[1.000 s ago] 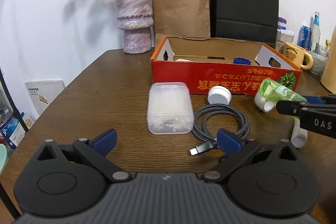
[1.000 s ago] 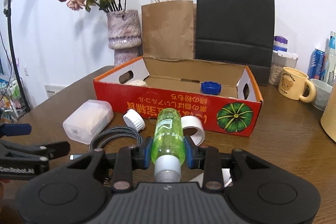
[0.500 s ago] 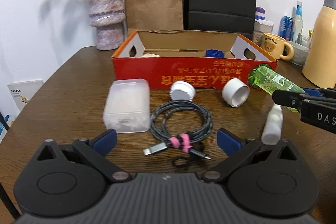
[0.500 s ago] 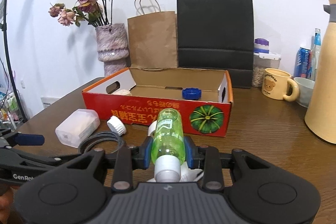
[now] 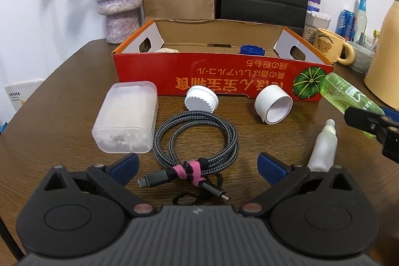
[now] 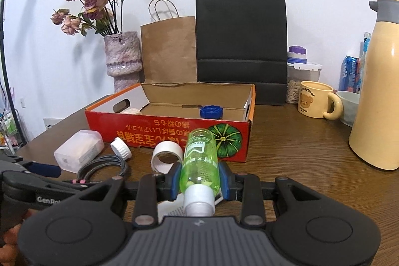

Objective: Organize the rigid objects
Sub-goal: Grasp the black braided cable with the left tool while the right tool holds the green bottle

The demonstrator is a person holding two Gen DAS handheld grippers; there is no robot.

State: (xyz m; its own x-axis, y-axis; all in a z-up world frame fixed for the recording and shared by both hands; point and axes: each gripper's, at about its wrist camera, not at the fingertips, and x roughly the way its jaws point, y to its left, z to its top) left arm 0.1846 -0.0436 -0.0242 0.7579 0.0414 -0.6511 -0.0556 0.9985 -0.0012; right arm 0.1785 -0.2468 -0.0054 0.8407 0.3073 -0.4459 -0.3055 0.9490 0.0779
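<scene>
A green bottle (image 6: 200,161) lay lengthwise at the centre of the right wrist view, clamped between the right gripper (image 6: 200,178) fingers, its white cap nearest the camera. Behind it sat a red box (image 6: 174,133). The left gripper (image 5: 197,167) fingers stood wide apart over a coiled cable (image 5: 195,138) at lower centre of its view.

Left gripper (image 5: 197,167) sits wide open over the brown table (image 5: 62,101), fingers either side of a coiled braided cable (image 5: 197,133) with a pink tie. Frosted plastic box (image 5: 127,120) just left of the cable, white cap (image 5: 201,99) and tape roll (image 5: 273,106) in front of the red cardboard box (image 5: 219,76). 1 blue cap (image 5: 251,50) inside it. Small white bottle (image 5: 324,145) lies on the right, and the right gripper (image 5: 374,129) is clamped on a green bottle (image 5: 349,95) at the edge.
</scene>
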